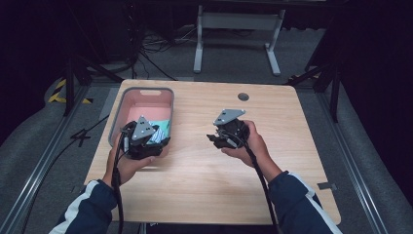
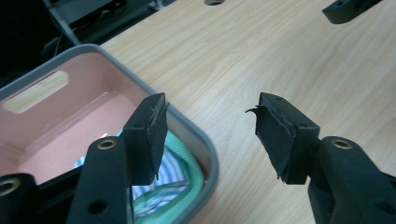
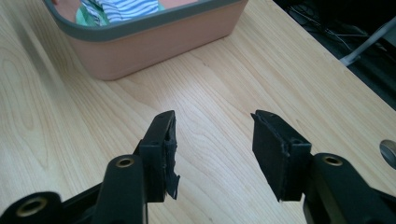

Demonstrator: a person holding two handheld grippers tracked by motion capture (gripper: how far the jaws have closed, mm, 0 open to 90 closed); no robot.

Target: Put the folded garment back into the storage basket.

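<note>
Surface (image 1: 204, 165): pale wood-grain tabletop, rounded corners, bare apart from one bin; small round dark cable hole (image 1: 243, 96) near far edge, right of centre.
Bin (image 1: 127, 100): pink tub with grey rim, slot handle in far wall; sits at far left part of surface, long side running away from person.
Cloth (image 1: 160, 129): folded blue-and-white striped fabric with green edge, lying inside bin at its near end, against right-hand wall; seen in left gripper view (image 2: 175, 161) just under grey rim.
Left gripper (image 1: 146, 139): held over near end of bin, above cloth; jaws spread, nothing between them; one jaw over bin interior, other over bare wood outside rim, so rim runs beneath the gap; pads not touching cloth.
Right gripper (image 1: 221, 136): held above bare wood near middle of surface, well apart from bin, pointing toward it; jaws spread, nothing between them; bin wall and a strip of striped cloth visible ahead in right gripper view.
Hands: left hand (image 1: 127, 163) and right hand (image 1: 255, 144) wrapped round gripper bodies; dark blue sleeves with white stripe; black cable trailing from each gripper toward near edge.
Room: dark, unlit at edges; grey carpet floor; white metal stand frame (image 1: 238, 29) beyond far edge; tangle of black cables (image 1: 151, 44) on floor at far left; yellow-black hazard tape (image 1: 58, 92) at left; metal rails running along both sides of surface.
</note>
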